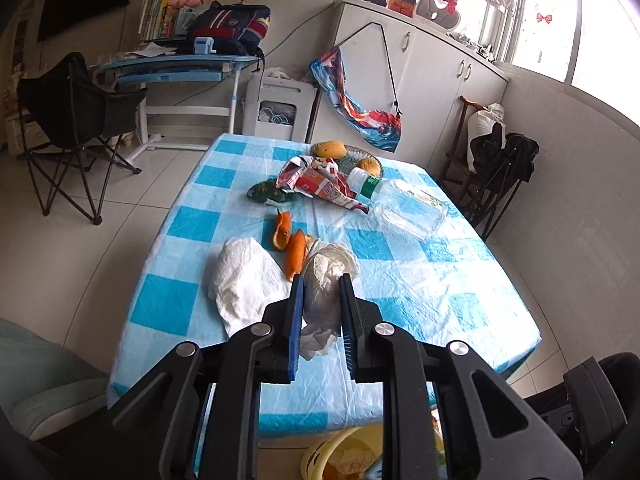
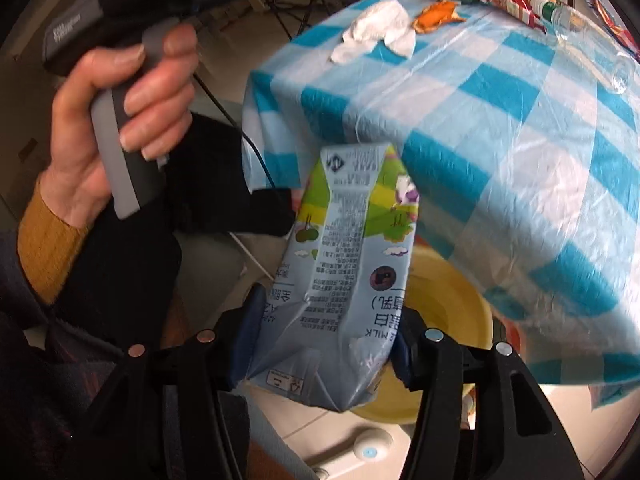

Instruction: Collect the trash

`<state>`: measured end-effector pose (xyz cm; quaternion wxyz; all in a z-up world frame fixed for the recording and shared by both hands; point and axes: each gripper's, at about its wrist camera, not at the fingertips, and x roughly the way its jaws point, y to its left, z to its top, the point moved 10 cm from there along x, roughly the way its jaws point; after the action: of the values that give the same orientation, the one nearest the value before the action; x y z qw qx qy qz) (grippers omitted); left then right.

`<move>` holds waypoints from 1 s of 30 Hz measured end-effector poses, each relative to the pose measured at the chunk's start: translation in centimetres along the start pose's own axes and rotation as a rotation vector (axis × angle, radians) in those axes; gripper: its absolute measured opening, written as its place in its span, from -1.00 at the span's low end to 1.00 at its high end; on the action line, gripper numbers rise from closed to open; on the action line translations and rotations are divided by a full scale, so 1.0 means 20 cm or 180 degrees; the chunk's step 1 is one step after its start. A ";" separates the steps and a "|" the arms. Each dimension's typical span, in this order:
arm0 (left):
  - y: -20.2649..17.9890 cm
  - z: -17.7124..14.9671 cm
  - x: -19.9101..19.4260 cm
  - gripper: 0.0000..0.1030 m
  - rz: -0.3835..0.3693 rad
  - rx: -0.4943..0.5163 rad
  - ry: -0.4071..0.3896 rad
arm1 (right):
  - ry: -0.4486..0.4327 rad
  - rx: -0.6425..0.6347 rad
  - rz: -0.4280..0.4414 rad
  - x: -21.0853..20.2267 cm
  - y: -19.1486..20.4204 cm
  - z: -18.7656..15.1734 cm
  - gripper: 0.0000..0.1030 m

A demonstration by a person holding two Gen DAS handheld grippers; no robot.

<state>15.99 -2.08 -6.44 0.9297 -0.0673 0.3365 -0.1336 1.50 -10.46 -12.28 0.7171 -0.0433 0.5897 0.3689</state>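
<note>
Over the blue-and-white checked plastic tablecloth [image 1: 420,280], the left gripper [image 1: 322,284] is clamped on a crumpled wad of white tissue [image 1: 326,280], blue pads pressing it from both sides. Just beside it to the left lies a second, flatter white paper towel [image 1: 244,276], and curled orange peel pieces [image 1: 290,244] sit touching the gripped wad's far edge. Farther back: a torn red-and-white carton wrapper [image 1: 320,186], a clear plastic bottle lying on its side [image 1: 404,204], a dark green crumpled packet [image 1: 268,194].

Down off the table's edge, the right gripper [image 2: 320,344] squeezes a flattened pale-blue milk carton [image 2: 348,272] above a round yellow plastic basin [image 2: 452,312] on the floor. On the left of the right wrist view, the person's left hand [image 2: 120,112] grips a grey handle.
</note>
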 end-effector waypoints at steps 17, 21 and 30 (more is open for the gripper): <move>-0.50 -0.90 0.04 -0.56 -0.0313 0.1143 0.1429 | -0.1465 0.1071 -0.0721 -0.52 -0.61 0.51 0.76; -0.44 -0.80 0.01 -0.03 -0.0142 0.1072 0.1177 | -0.1249 0.0924 -0.0915 -0.40 -0.72 0.67 0.77; -0.23 -0.64 0.03 0.13 0.0035 0.0519 0.1055 | -0.0845 0.0761 -0.1158 -0.10 -0.85 0.93 0.79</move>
<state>7.28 -7.03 -15.55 0.8646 0.0331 0.4735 -0.1645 26.43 -14.59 -11.30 0.8429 -0.0147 0.5123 0.1640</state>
